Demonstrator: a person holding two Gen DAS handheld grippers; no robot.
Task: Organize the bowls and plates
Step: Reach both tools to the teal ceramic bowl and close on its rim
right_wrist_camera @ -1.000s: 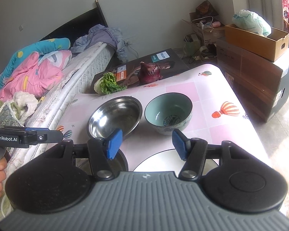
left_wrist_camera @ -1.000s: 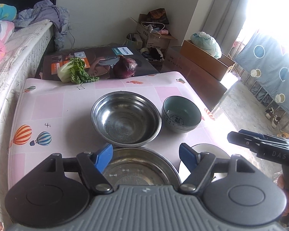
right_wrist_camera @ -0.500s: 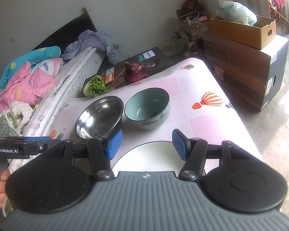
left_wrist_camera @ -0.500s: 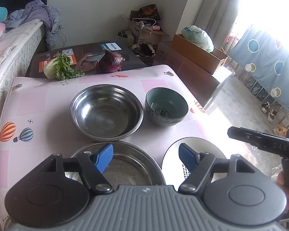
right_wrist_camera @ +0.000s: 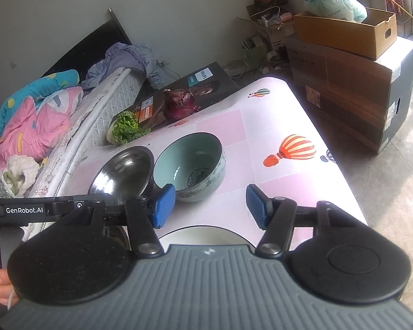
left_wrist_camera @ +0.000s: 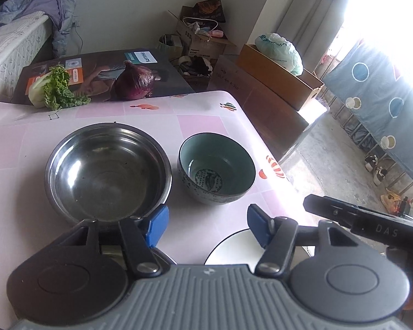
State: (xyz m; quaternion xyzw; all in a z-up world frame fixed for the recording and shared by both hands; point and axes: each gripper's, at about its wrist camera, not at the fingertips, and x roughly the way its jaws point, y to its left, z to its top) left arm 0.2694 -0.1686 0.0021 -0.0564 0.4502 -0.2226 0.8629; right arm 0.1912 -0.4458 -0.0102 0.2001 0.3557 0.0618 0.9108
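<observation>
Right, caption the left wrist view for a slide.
Left gripper, jaws open, empty, above a pink table with steel bowl, teal bowl and white plate.

- "PHILIPS" reads on the white label of the dark flat box (left_wrist_camera: 102, 74) behind my table; in the left wrist view it is upside down, and the right wrist view shows the same label.
- "DAS" is printed on the black body of my right gripper (left_wrist_camera: 382, 229).
- "GenRobot.AI" stands in white on the black arm of my left gripper (right_wrist_camera: 24, 210).
- Green print on the plastic bag (left_wrist_camera: 279, 51) in the open carton: possibly a word, too blurred to read.
- Handwriting on the big cardboard box (left_wrist_camera: 234, 79): illegible.
</observation>
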